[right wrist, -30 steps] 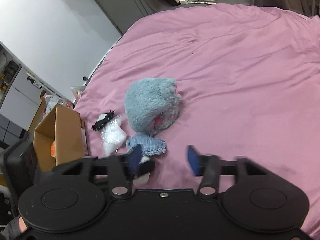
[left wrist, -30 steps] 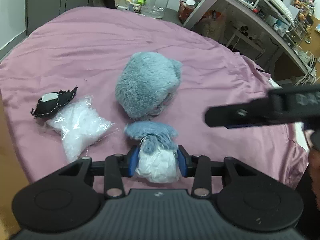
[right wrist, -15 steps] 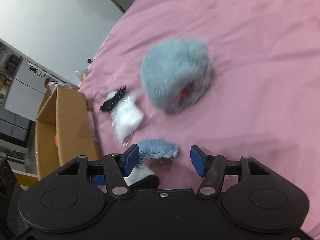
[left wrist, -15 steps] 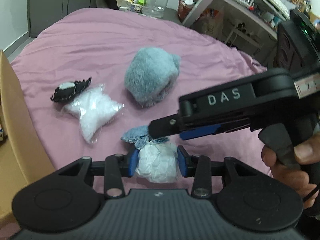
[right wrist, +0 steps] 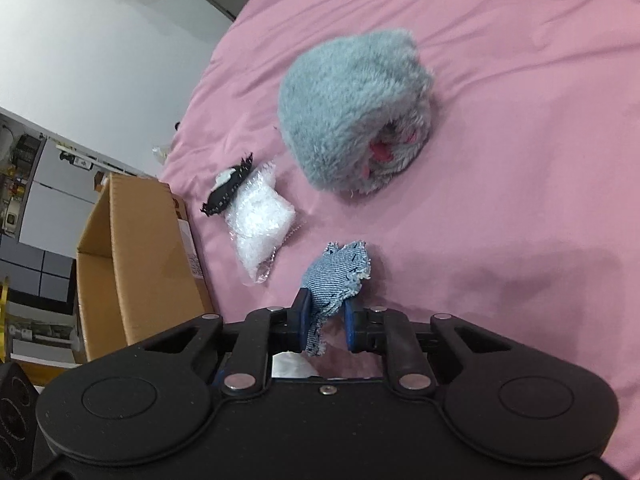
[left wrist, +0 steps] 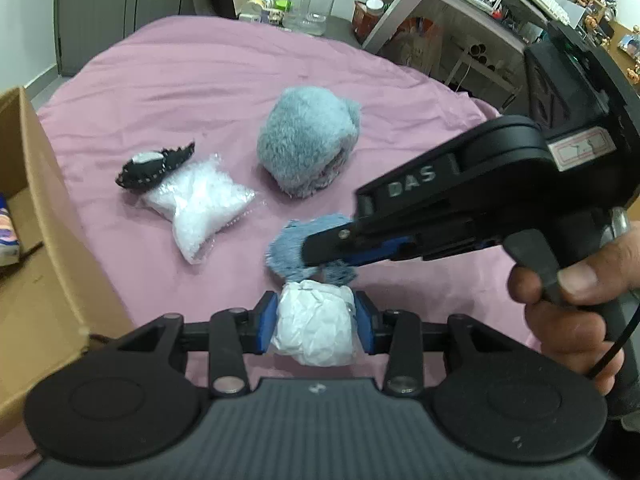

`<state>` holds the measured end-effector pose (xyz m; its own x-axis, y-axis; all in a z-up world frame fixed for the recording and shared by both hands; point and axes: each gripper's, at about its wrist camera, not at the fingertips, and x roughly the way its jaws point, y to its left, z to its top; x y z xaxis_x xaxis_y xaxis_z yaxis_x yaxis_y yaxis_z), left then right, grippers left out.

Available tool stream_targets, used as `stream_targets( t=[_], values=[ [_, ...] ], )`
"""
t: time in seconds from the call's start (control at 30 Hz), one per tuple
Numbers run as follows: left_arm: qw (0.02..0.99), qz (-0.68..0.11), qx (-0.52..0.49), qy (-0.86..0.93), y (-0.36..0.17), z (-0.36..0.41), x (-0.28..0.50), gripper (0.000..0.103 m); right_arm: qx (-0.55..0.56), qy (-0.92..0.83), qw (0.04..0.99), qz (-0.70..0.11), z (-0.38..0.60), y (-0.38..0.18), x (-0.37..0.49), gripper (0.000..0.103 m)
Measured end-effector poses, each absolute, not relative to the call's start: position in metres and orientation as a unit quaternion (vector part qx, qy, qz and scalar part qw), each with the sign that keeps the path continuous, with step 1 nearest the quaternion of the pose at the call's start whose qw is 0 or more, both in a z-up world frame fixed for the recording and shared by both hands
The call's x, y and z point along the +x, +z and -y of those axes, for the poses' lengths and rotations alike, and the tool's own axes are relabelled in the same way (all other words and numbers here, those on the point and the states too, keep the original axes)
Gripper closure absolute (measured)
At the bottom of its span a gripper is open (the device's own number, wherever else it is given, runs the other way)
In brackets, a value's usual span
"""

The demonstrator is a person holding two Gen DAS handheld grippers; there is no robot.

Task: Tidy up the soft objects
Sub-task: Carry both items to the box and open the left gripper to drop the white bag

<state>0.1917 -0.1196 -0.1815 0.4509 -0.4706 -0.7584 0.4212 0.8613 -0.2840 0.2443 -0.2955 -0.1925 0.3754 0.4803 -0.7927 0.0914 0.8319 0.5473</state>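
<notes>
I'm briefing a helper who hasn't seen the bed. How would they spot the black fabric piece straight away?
Start at the pink bedsheet and go to its side by the cardboard box. There a clear packet of white filling lies; the black fabric piece rests against its far end. It is the only dark item, with a jagged edge and a white patch.

2 clear bags [left wrist: 200, 204], 1 plush [left wrist: 308, 136] (grey), 1 box [left wrist: 48, 240].

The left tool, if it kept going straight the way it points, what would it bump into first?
Probably the right tool, pinching the denim scrap just beyond the white bundle that the left tool holds; depth unclear.
</notes>
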Motion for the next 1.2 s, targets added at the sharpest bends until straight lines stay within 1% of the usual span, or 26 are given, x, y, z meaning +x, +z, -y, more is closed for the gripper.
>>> stream_targets(
  t=[0.17,0.6,0.83,1.2],
  values=[
    [0.863,-0.435,-0.027,-0.256,-0.162,0.113,0.185,0.063,0.261,0.125,0.807,-0.515,0.306,-0.161,0.233,0.086],
    [0.909,-0.354,-0.025,-0.219,-0.074,0.076,0.158,0.063,0.256,0.182,0.845,-0.434,0.294,-0.079,0.203,0.086],
    [0.924,-0.338,-0.039,-0.176,-0.050,0.037,0.147,0.063,0.251,0.214,0.851,-0.408,0.275,-0.058,0.199,0.086],
    [0.934,-0.332,-0.064,-0.111,-0.039,-0.021,0.139,0.063,0.242,0.263,0.846,-0.396,0.239,-0.047,0.203,0.086]
  ],
)
